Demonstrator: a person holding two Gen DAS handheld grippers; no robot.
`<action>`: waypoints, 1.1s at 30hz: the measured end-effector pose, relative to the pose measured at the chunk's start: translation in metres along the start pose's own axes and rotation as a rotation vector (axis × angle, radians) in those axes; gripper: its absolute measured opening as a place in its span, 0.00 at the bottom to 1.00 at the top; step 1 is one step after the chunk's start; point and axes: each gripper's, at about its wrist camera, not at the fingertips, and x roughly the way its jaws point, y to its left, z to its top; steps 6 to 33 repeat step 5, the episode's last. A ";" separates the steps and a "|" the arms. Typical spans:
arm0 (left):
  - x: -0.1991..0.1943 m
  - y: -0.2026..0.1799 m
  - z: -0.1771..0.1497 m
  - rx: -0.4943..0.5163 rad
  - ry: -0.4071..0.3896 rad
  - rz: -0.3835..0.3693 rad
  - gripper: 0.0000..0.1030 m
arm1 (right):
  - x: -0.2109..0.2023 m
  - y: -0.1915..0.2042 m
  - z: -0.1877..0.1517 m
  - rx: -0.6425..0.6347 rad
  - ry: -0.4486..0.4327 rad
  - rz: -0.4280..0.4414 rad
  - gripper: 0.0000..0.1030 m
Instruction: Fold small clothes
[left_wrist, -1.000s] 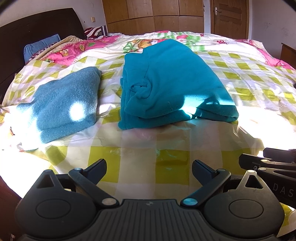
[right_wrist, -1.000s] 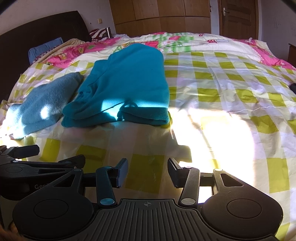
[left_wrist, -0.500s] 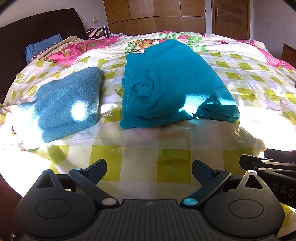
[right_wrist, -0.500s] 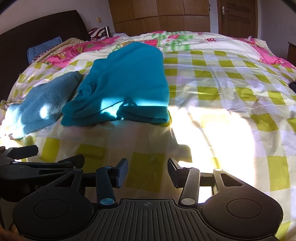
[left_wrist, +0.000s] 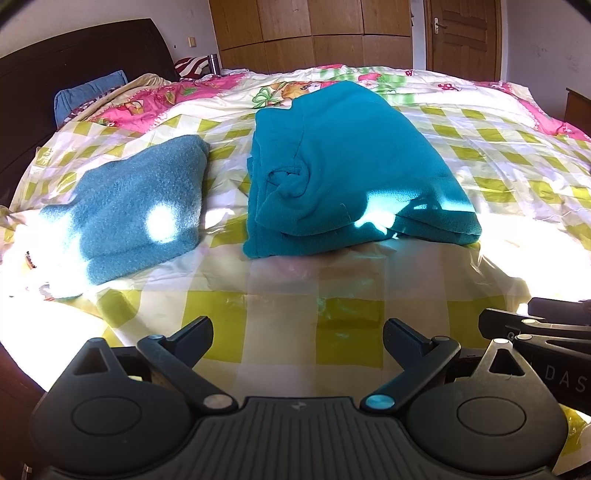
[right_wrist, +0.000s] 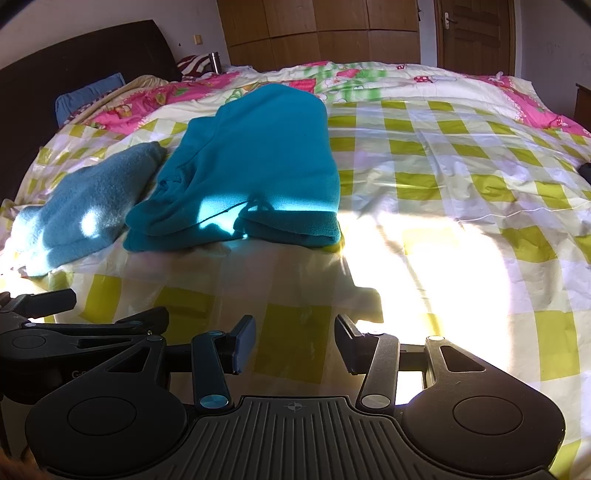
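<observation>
Best to approach teal fleece garment (left_wrist: 351, 173) low, along the near hem, one claw per corner, pinching all layers together

Left gripper (left_wrist: 297, 338) jaws wide apart, empty. Right gripper (right_wrist: 295, 341) apart too, narrower, empty

Garment folded on checked bedspread (right_wrist: 461, 192), well ahead of both claws; lighter blue folded cloth (left_wrist: 129, 206) just beside its left
</observation>
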 end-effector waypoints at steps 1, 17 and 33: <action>0.000 0.000 0.000 0.000 0.000 0.000 1.00 | 0.000 0.000 0.000 0.000 -0.001 0.000 0.45; 0.000 0.000 0.000 0.001 -0.002 -0.002 1.00 | -0.001 0.000 0.000 0.002 -0.001 0.003 0.46; 0.000 0.000 0.000 0.001 -0.002 -0.002 1.00 | -0.001 0.000 0.000 0.002 -0.001 0.003 0.46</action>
